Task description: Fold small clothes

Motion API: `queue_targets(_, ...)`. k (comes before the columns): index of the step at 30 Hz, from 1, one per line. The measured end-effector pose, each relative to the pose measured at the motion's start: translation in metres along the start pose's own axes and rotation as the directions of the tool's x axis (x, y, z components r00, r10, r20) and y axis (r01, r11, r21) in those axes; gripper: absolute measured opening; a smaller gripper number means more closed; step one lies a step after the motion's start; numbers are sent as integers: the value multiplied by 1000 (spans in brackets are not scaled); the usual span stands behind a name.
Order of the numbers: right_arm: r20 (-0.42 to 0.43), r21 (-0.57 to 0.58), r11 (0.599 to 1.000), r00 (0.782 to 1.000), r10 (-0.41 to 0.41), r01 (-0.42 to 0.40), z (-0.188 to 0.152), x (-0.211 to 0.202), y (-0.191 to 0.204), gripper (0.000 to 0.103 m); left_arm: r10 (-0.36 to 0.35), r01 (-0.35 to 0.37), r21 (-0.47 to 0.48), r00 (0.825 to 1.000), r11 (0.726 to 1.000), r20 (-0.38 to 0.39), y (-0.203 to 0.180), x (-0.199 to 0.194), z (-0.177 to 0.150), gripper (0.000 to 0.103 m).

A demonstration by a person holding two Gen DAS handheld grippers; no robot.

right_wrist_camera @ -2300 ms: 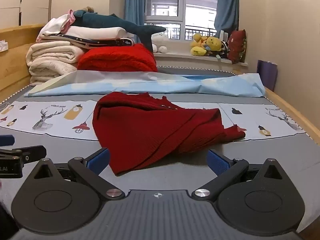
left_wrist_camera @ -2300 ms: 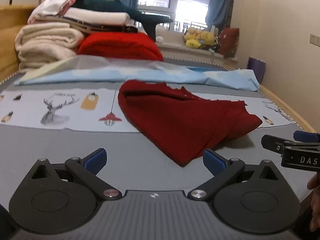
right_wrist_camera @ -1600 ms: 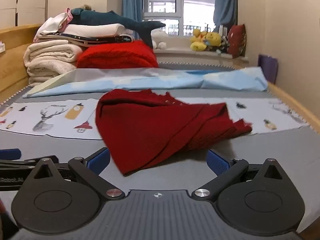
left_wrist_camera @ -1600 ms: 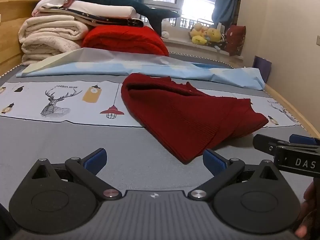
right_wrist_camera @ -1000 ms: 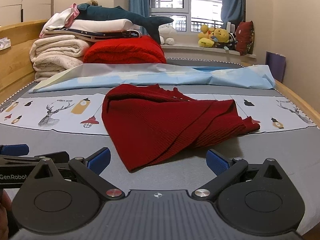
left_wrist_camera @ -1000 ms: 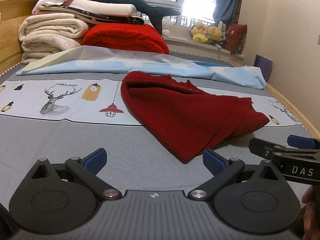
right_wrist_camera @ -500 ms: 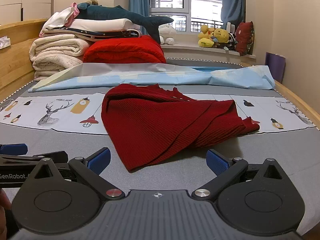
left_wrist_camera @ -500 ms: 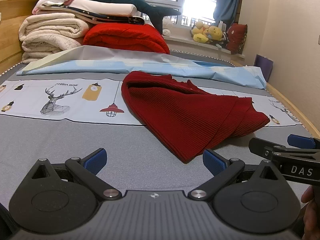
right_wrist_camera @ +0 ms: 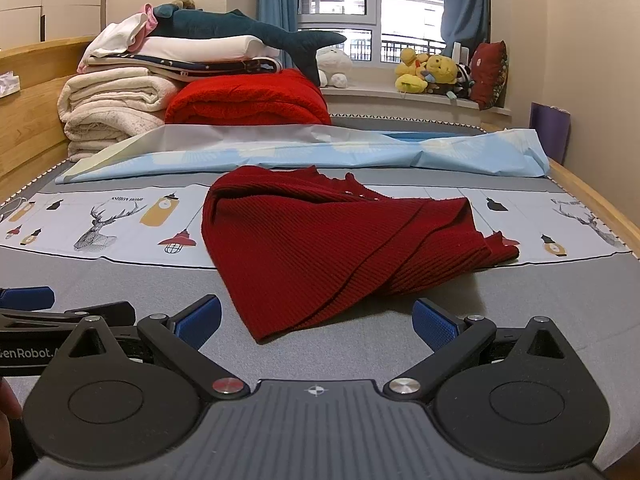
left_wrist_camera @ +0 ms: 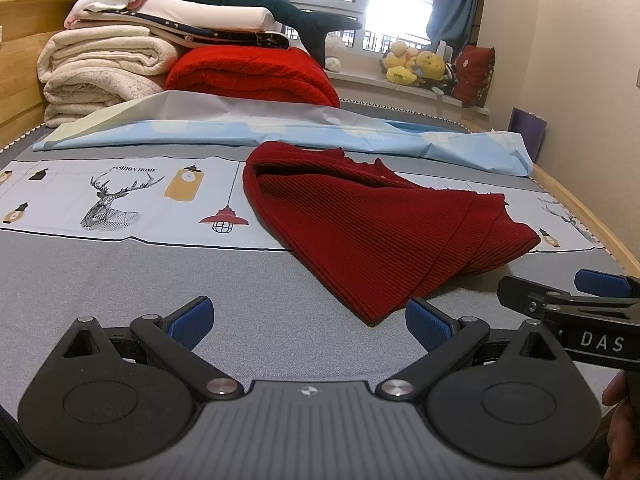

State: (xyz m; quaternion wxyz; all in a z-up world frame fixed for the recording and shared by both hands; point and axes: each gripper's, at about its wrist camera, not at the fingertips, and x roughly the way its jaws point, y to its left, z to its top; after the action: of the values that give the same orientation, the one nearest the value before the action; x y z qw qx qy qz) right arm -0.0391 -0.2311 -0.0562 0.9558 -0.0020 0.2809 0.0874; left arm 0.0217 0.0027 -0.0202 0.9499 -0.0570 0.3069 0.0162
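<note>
A dark red knit garment [left_wrist_camera: 372,224] lies crumpled on the bed [left_wrist_camera: 120,272] (grey sheet), just ahead of the left gripper [left_wrist_camera: 310,320] and right gripper [right_wrist_camera: 316,322], both with jaws spread wide, empty

Grey bed [right_wrist_camera: 540,300] carries red garment [right_wrist_camera: 320,248], folded blankets [right_wrist_camera: 112,108].

A home bedroom — a bed [right_wrist_camera: 120,280], folded blankets [right_wrist_camera: 116,108], and plush toys [right_wrist_camera: 428,72] on the windowsill.

Both wrist views low over bed [left_wrist_camera: 120,280], facing window [right_wrist_camera: 372,12]; share red garment [left_wrist_camera: 372,224].
</note>
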Motion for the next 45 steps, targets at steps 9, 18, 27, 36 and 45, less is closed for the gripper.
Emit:
queue_targets(9, -7, -1, 1000, 1000, -6, 6, -2, 2, -2, 99, -7, 7, 10, 1000, 1000, 11, -2, -2, -2, 102)
queue_targets(18, -4, -2, 1000, 1000, -1, 1, 0, 1, -1, 94, -26, 25, 38, 998, 999, 49, -6, -7, -3, 93)
queue_targets(27, 154, 14, 1000, 988, 22, -25, 60, -8, -55, 50, -46, 46, 96, 999, 994, -2, -1, 4, -11, 28)
queue_targets(36, 134, 180, 984, 990, -41, 16, 65, 23, -122, 33, -63, 76, 100, 991, 992, -120, 3, 62, 6, 18)
queue_targets(45, 138, 173, 984, 990, 9, -33, 72, 22, -140, 33, -104, 51, -180, 949, 982, -298, -13, 194, 29, 42)
